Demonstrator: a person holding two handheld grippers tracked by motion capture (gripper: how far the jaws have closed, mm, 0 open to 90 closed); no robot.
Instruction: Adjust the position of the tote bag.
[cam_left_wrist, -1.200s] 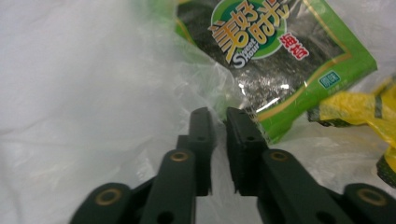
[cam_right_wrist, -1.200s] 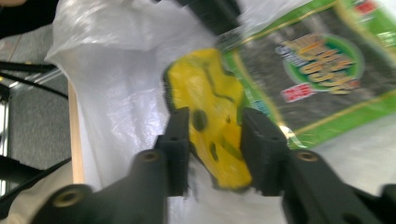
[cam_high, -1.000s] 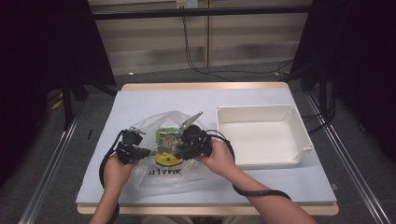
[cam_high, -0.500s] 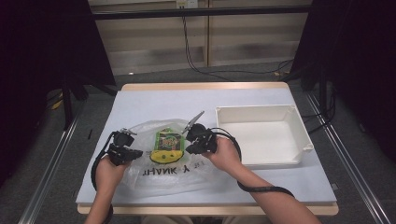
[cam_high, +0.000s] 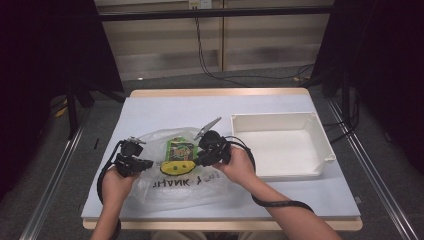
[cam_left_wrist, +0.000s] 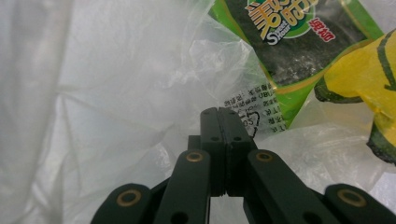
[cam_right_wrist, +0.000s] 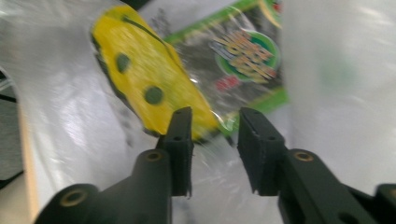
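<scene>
Item: crumpled clear plastic bag with dark lettering (cam_high: 175, 187), lying near the front edge of the pale blue worktop (cam_high: 165, 107), left of centre. Inside it: a green snack packet (cam_high: 180, 148) and a yellow pouch with dark spots (cam_high: 176, 167), touching.

Left tool (cam_left_wrist: 218, 114): clenched on a fold of the bag's film at its left side.

Right tool (cam_right_wrist: 212, 126): jaws just opening, parted over the film by the pouch, pads not pressing.

Also: empty white rectangular plastic tray (cam_high: 320, 137), right half of the worktop.

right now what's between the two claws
In the high view, a green snack packet and a yellow item inside the clear plastic bag.
</scene>
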